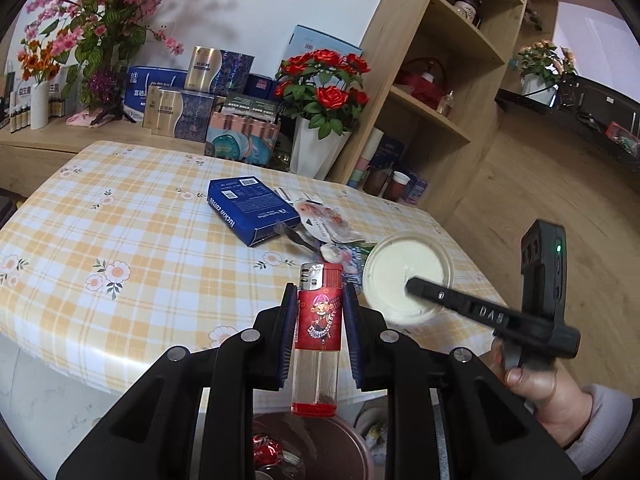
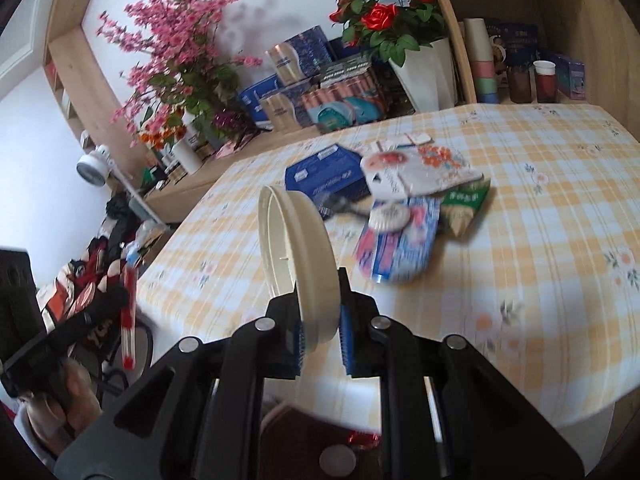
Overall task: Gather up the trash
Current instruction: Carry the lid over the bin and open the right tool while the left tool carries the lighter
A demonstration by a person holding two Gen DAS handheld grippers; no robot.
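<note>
My left gripper is shut on a red lighter with a clear lower half, held upright over the table's near edge. My right gripper is shut on the rim of a round cream lid, which stands on edge; the lid also shows from the left wrist. A dark brown bin sits below both grippers with a red wrapper inside. On the checked tablecloth lie a blue box, a white flowered wrapper, a blue-pink packet and a green packet.
Behind the table, a low shelf carries boxes, a white vase of red roses and pink blossoms. A wooden shelving unit stands at the right with cups and jars. A person's hand holds the right gripper.
</note>
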